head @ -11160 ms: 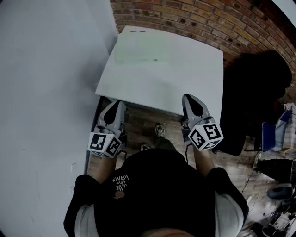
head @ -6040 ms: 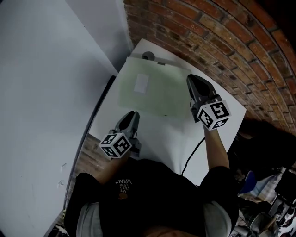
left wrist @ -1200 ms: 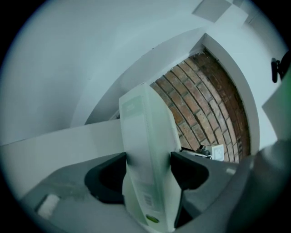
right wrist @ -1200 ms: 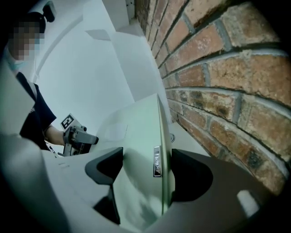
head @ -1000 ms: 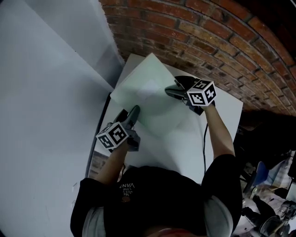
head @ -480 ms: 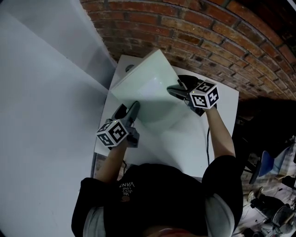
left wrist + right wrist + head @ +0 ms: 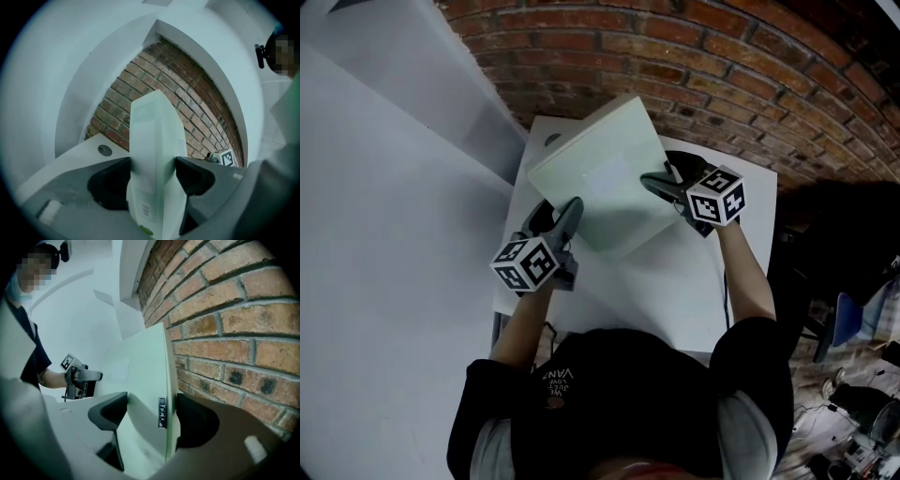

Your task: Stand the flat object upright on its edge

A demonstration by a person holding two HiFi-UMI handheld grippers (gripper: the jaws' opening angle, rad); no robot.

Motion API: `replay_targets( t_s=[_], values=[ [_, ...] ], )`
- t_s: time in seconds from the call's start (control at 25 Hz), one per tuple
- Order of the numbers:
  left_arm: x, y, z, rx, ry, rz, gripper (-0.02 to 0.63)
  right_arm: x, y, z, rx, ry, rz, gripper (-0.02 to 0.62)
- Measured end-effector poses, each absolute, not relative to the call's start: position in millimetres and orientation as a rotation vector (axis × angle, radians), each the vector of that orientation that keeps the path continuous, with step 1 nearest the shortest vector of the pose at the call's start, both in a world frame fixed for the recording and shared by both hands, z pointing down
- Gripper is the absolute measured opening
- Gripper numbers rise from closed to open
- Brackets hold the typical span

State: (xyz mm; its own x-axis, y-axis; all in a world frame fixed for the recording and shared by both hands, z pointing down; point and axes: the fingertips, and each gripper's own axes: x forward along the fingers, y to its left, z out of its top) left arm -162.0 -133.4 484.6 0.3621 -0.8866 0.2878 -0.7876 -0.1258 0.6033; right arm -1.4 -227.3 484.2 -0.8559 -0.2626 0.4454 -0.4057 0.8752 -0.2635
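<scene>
The flat object [image 7: 600,178] is a pale green, thick panel with a small label on one narrow edge. It is lifted off the white table [image 7: 694,272] and tilted steeply, its top toward the brick wall. My left gripper [image 7: 567,214] is shut on its near left edge; in the left gripper view the panel [image 7: 154,150] fills the gap between the pads of that gripper [image 7: 152,171]. My right gripper [image 7: 661,183] is shut on its right edge, where the panel [image 7: 145,380] sits between the pads of that gripper [image 7: 150,416]. Its lower edge is hidden behind the jaws.
A brick wall [image 7: 722,66] runs close behind the table. A white wall panel [image 7: 384,187] stands at the left. A round hole [image 7: 104,150] sits in the table's far corner. A dark cable [image 7: 727,281] trails along the right arm. Clutter lies on the floor [image 7: 862,422] at the right.
The panel has gone from lying low over the table to a steeper tilt, its far side higher. Both grippers have risen with it and shifted slightly; the left one has rolled.
</scene>
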Motion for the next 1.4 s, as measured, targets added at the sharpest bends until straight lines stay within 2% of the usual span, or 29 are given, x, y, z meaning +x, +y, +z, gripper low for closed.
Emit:
replay_targets(
  t_s=[0.6,1.4],
  values=[
    [-144.2,-168.4,442.7,2.239,-1.423,-0.063,0.308,27.8,-234.0,464.7,0.719,-2.721,0.495,0.319],
    [-76.1,-227.7,395.5,2.67,-1.243,0.094,0.308,103.0,-253.8,445.1,1.053,-2.743,0.525,0.301]
  ],
)
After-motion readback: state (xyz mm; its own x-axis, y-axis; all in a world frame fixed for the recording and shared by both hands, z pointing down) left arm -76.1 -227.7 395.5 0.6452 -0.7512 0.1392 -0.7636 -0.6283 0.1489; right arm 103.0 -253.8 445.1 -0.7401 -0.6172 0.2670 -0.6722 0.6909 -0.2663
